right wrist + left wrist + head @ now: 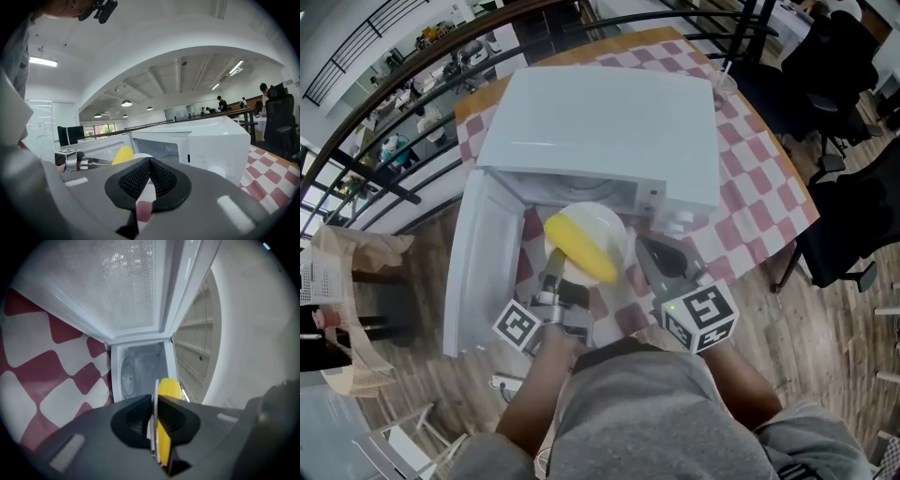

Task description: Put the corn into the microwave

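At the left of the head view, the microwave door [483, 267] is seen swung open. Just right of it, the left gripper [555, 283] is clamped on the near rim of a white plate [605, 223], held before the microwave [600, 131] opening. The corn [579, 248] is laid on the plate, its long axis slanted from upper left to lower right. It is plain yellow, and its kernels cannot be made out. Further right, the right gripper [659, 255] is closed on nothing above the checked cloth [759, 187].

A wooden table [467, 101] bears a red-checked cloth [761, 192], the microwave [600, 122], perhaps a glass [724, 84].
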`<state>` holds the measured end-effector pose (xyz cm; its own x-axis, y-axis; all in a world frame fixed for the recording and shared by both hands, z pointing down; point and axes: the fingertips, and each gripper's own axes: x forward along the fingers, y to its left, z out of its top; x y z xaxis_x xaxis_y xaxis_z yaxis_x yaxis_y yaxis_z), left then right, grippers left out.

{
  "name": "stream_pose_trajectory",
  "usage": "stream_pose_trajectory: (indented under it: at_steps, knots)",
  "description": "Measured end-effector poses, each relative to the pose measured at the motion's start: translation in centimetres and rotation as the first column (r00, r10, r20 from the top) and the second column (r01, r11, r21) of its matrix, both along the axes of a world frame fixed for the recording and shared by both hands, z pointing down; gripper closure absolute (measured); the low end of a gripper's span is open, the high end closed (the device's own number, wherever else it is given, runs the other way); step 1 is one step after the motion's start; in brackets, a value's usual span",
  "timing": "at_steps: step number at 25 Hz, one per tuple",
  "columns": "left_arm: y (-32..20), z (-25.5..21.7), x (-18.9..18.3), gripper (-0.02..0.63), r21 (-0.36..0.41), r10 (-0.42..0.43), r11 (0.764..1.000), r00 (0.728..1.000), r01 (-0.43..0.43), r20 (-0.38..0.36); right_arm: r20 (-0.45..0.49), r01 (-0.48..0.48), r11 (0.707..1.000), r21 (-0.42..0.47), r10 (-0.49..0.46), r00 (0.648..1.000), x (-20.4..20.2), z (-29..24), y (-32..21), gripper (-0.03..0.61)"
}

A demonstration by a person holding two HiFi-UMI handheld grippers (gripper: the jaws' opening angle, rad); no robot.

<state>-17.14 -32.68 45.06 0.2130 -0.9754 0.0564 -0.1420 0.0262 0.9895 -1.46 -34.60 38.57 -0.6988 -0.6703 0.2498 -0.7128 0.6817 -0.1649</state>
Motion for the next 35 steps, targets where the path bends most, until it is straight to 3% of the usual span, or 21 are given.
stream_pose_trajectory:
  at_steps: [26, 35]
  knots:
    - [-14.5, 8.7, -4.4, 0.583, -0.079, -0.035, 0.996, 0.999, 0.034, -0.010, -0.043, -0.046, 0.992, -0.115, 0.041, 0.998, -4.2, 3.7, -5.7, 0.581]
    - [-15.7, 9.3, -4.6, 0.580, -0.110, -0.037, 0.993, 0.997, 0.044, 0.062, -0.044, -0.055, 0.991, -0.125, 0.050, 0.998, -4.1, 4.2, -5.8, 0.581]
